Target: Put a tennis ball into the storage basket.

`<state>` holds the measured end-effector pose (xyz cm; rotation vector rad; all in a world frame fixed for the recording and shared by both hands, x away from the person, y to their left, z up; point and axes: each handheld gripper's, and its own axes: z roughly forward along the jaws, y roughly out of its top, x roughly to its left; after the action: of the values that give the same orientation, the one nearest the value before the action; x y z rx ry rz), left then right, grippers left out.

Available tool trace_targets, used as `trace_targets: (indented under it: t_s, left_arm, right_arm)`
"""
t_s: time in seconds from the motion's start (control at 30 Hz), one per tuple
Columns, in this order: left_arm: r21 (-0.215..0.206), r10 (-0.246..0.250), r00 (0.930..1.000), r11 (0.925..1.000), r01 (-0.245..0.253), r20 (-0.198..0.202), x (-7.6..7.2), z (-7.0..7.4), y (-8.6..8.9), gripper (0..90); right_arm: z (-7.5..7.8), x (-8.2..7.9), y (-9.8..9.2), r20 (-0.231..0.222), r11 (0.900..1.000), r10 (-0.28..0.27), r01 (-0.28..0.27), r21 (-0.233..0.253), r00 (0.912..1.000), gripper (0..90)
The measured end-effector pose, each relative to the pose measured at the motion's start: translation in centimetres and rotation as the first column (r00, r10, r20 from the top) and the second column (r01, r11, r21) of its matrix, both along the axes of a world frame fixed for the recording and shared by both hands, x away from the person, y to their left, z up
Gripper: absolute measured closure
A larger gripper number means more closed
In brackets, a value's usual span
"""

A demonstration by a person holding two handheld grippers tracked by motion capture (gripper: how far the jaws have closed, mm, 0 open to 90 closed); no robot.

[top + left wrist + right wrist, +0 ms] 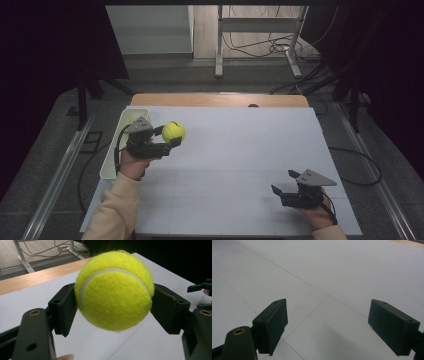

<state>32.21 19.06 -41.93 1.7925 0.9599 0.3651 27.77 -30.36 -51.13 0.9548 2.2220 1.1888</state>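
Observation:
A yellow tennis ball (173, 132) is held above the white table top at the left, with my left gripper (167, 136) shut on it. In the left gripper view the tennis ball (115, 291) sits squeezed between the two black pads (65, 307), clear of the surface below. My right gripper (284, 181) rests low near the table's front right, jaws wide apart and nothing between them. In the right gripper view the right gripper (328, 327) points at bare white table (337, 272).
A pale rectangular tray (116, 145) lies along the table's left edge, just behind my left hand. A wooden strip (220, 100) runs along the table's far edge. Beyond it stand a metal frame (260, 35) and loose cables on the floor.

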Motion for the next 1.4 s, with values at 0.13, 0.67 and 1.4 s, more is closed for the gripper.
trace_targets:
  t_s: [0.13,0.67,1.4]
  left_arm:
    - [-0.006,0.017,0.9999,0.9998,-0.017,0.004,0.0,0.2,0.5,26.1]
    - [-0.013,0.087,0.9962,0.9961,-0.087,0.004,0.0,0.4,2.6,26.1]
    - [-0.003,0.193,0.9812,0.9812,-0.193,0.000,0.1,0.1,6.2,26.1]
  right_arm:
    - [0.0,0.0,0.0,0.001,1.000,-0.001,0.001,0.000,1.0000,16.9]
    - [0.0,0.0,0.0,0.001,1.000,-0.004,0.004,0.001,1.0000,16.9]
    - [0.0,0.0,0.0,0.000,1.000,-0.004,0.004,0.000,1.0000,16.9]
